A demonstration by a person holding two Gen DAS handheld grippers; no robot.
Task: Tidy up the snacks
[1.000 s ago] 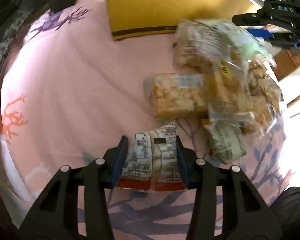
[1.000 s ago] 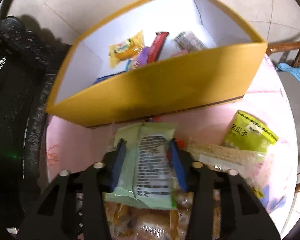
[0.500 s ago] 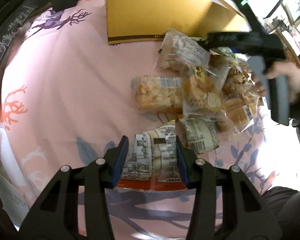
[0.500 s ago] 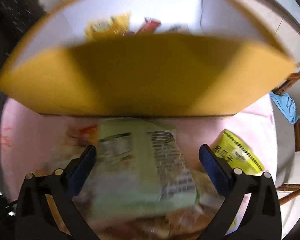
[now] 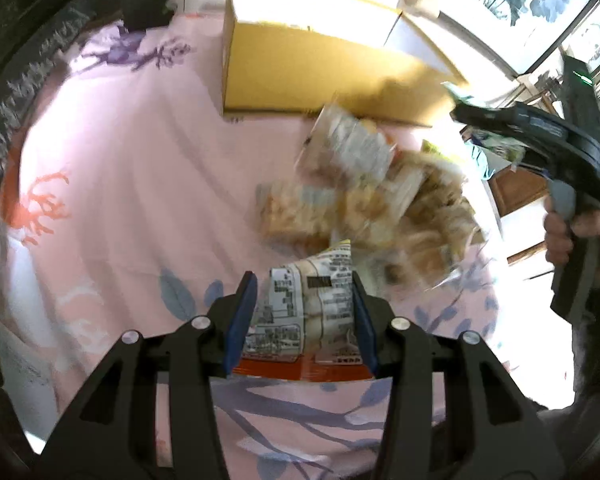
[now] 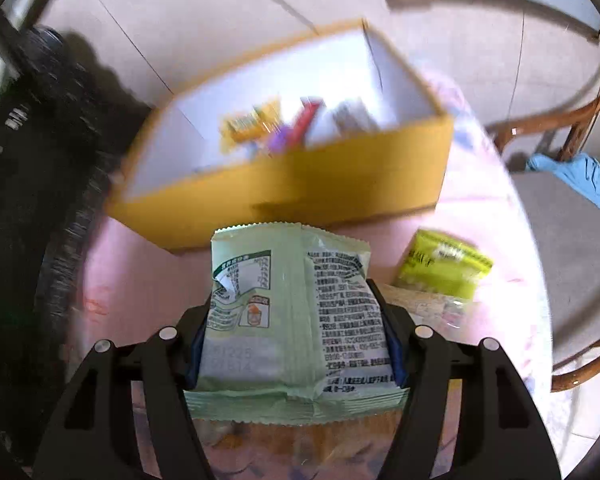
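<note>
Pink tablecloth [image 6: 140,280]; green packet [image 6: 292,312] lengthwise (boxward)

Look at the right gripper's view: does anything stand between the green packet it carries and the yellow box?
Nothing visible does. The green packet sits between the closing right gripper, and only bare pink cloth lies before the yellow box, whose top is open.

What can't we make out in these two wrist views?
- Clear snack bags, left wrist view: motion blur, labels unreadable and count unclear.
- Snacks in the yellow box, right wrist view: blurred, near wall hides the lower part.
- Box interior, left wrist view: outer wall hides it.
- Green packet, right wrist view: its front faces away.
- White packet, left wrist view: print too small.
</note>
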